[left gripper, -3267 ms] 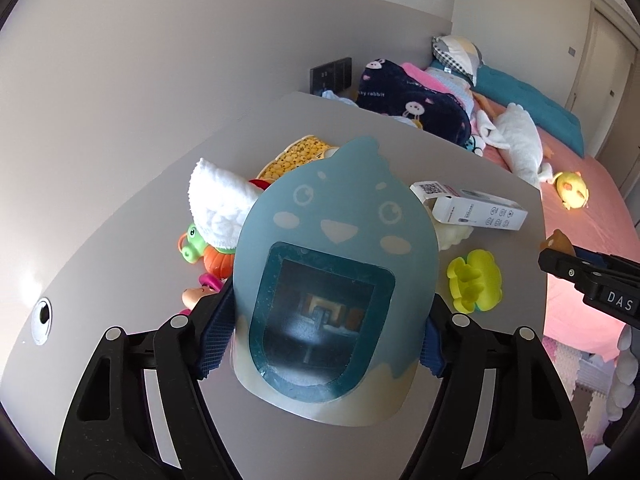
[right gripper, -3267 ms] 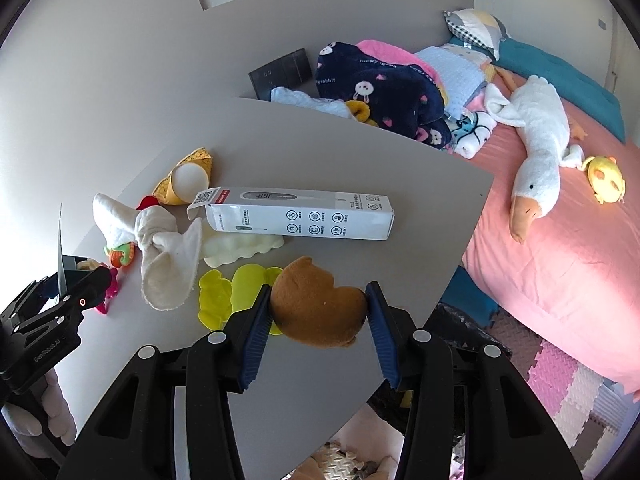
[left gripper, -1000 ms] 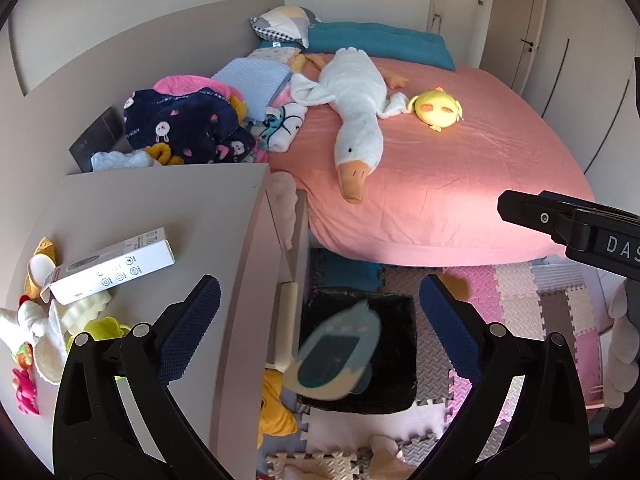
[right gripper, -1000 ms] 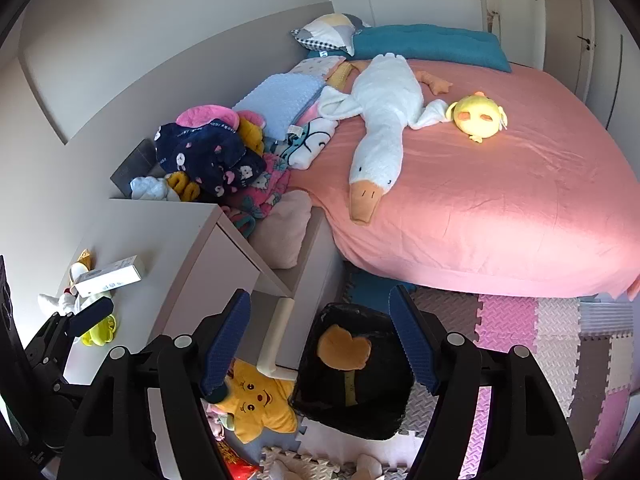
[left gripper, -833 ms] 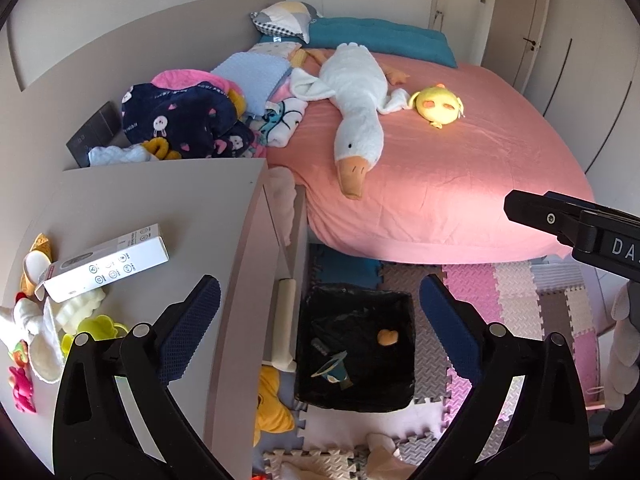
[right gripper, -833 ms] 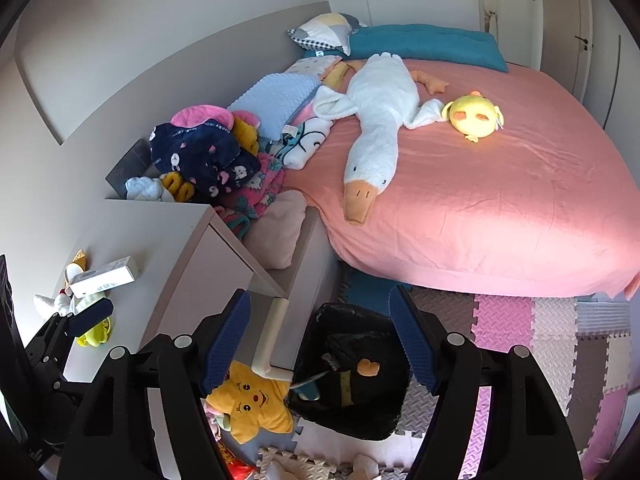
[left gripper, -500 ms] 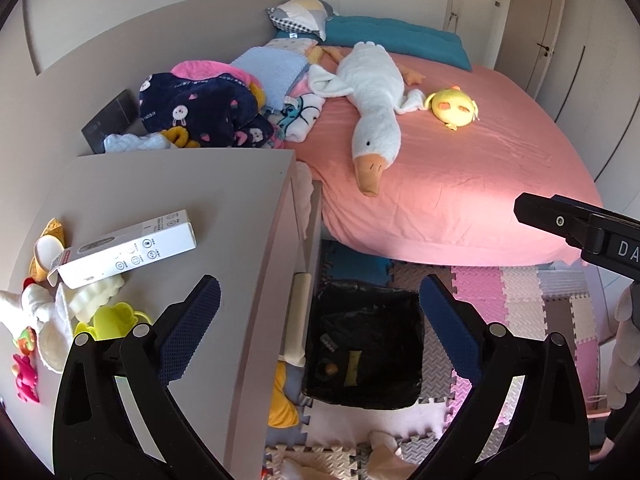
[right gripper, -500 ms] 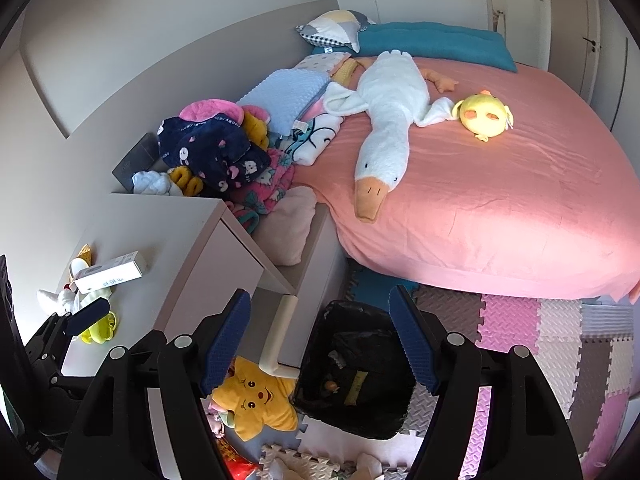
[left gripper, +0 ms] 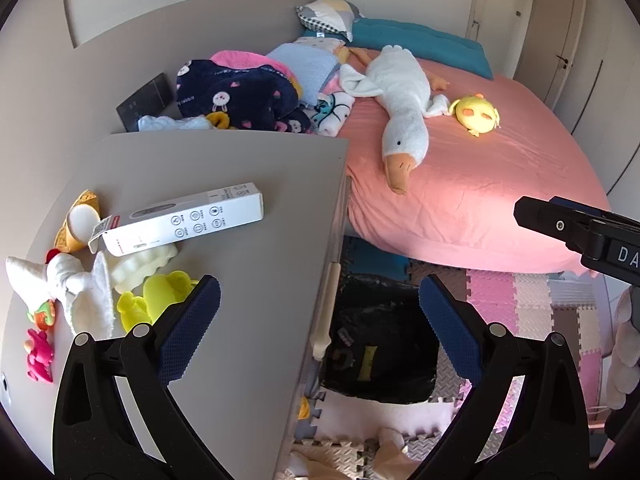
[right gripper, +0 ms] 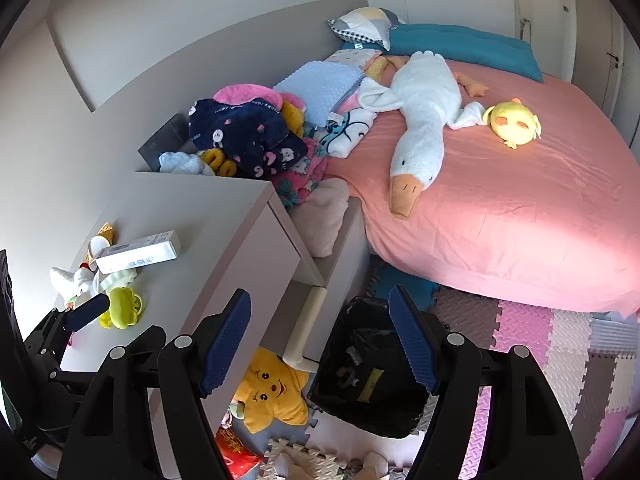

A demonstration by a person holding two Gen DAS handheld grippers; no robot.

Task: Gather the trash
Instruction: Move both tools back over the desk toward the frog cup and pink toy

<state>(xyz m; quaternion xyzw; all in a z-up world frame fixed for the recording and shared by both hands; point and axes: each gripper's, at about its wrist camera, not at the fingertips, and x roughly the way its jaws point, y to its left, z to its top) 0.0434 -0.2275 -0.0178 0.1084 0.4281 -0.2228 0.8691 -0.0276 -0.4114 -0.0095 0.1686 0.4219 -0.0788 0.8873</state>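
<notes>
A black-lined trash bin [left gripper: 380,344] stands on the floor between the grey dresser [left gripper: 256,320] and the bed; it also shows in the right wrist view [right gripper: 372,384]. My left gripper [left gripper: 320,328] is open and empty, high above the dresser edge and the bin. My right gripper [right gripper: 320,336] is open and empty above the bin. A white carton [left gripper: 180,218] lies on the dresser top, also seen in the right wrist view [right gripper: 138,254]. Beside it lie a white cloth [left gripper: 80,292], yellow toys [left gripper: 156,296] and a yellow wrapper [left gripper: 76,220].
A pink bed [left gripper: 480,184] holds a white goose plush [left gripper: 400,100], a yellow chick plush [left gripper: 478,114] and piled clothes [left gripper: 240,92]. A yellow star plush [right gripper: 272,396] lies on the foam floor mats [right gripper: 560,344] by the bin.
Both grippers carried their items from the dresser over the bin and opened. The blue card and the brown piece dropped into the bin. The left gripper has since drifted back over the dresser.
</notes>
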